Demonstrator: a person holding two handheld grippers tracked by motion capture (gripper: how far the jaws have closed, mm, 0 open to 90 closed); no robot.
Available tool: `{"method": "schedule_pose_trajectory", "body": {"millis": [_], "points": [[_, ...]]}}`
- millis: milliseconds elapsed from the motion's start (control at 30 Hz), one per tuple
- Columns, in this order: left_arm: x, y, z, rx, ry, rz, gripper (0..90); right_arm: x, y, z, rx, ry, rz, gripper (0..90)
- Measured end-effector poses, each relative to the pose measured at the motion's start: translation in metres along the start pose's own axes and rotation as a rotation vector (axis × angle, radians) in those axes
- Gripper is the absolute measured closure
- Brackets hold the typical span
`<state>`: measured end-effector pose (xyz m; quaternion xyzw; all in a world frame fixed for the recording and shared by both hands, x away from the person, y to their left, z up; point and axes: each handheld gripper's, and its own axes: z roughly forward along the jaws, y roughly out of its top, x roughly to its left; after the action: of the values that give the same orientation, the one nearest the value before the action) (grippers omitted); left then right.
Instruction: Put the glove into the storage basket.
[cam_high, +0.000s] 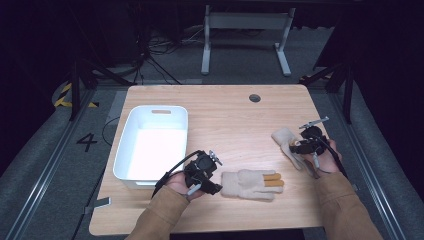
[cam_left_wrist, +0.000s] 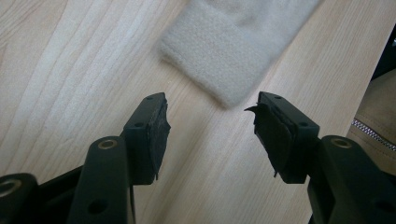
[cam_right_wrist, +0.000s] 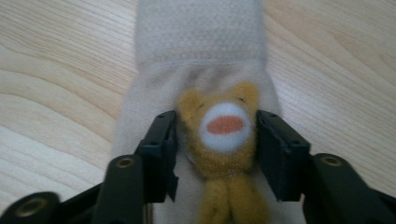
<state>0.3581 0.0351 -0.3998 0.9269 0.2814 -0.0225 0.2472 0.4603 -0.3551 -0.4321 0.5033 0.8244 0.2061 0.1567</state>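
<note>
cream knitted glove with a yellow bear face (cam_right_wrist: 224, 130) — my right claw (cam_right_wrist: 212, 140) clamps its face, left claw (cam_left_wrist: 210, 126) apart; a weak pinch might slip off.

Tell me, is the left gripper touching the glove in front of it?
Apart. In the left gripper view, the left gripper is open, and bare wood shows between its jaw tips and the cuff of the beige glove.

We see a light wooden desk (cam_high: 225, 120) with a round cable hole (cam_high: 255, 98) near its far edge, standing on grey carpet (cam_high: 30, 165). Beyond it, a white desk frame (cam_high: 245, 35) and loose cables (cam_high: 155, 50) sit in a dark room; a "4" (cam_high: 87, 142) marks the floor.
</note>
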Motion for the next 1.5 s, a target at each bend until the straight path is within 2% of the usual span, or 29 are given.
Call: {"method": "schedule_pose_trajectory", "body": {"millis": [167, 267, 333, 400, 433, 600, 700, 833, 1033, 1100, 1267, 1367, 1433, 1500], "points": [[0.000, 0.000, 0.000, 0.001, 0.000, 0.000, 44.7, -0.001, 0.000, -0.001, 0.003, 0.016, 0.000, 60.5], [0.000, 0.000, 0.000, -0.001, -0.001, -0.001, 45.0, -0.006, 0.000, -0.002, 0.012, 0.058, 0.027, 62.2], [0.000, 0.001, 0.000, -0.002, 0.000, 0.004, 45.2, -0.007, 0.000, -0.002, 0.011, 0.068, 0.030, 62.8], [0.001, 0.001, -0.001, -0.010, -0.009, -0.016, 46.0, -0.007, 0.000, -0.003, 0.011, 0.063, 0.018, 63.1], [0.003, 0.002, -0.001, -0.014, -0.028, -0.044, 47.6, -0.006, 0.000, -0.004, 0.011, 0.060, 0.018, 63.2], [0.009, 0.002, -0.005, -0.029, -0.044, -0.074, 51.2, -0.005, 0.000, -0.010, -0.002, 0.045, 0.011, 63.3], [0.007, 0.004, -0.005, -0.038, -0.031, -0.052, 51.4, -0.005, 0.000, -0.016, -0.015, 0.046, 0.001, 63.3], [0.006, 0.006, -0.005, -0.040, -0.016, -0.045, 53.4, -0.003, 0.000, -0.025, -0.036, 0.038, -0.022, 63.4], [0.007, 0.007, -0.004, -0.012, 0.018, -0.064, 56.9, -0.002, 0.000, -0.036, -0.053, 0.050, -0.053, 63.5], [0.008, 0.007, -0.004, -0.009, 0.023, -0.065, 57.2, -0.001, 0.000, -0.040, -0.059, 0.042, -0.071, 63.5], [0.010, 0.007, -0.006, -0.016, 0.037, -0.067, 57.5, 0.000, 0.000, -0.045, -0.085, 0.056, -0.108, 63.6], [0.011, 0.007, -0.008, -0.030, 0.050, -0.050, 57.5, 0.003, 0.001, -0.049, -0.097, 0.060, -0.133, 63.7], [0.013, 0.007, -0.010, -0.049, 0.051, -0.018, 55.8, 0.006, 0.003, -0.052, -0.106, 0.063, -0.146, 63.7], [0.014, 0.006, -0.012, -0.050, 0.064, -0.023, 55.1, 0.009, 0.004, -0.056, -0.116, 0.070, -0.156, 63.7]]}}
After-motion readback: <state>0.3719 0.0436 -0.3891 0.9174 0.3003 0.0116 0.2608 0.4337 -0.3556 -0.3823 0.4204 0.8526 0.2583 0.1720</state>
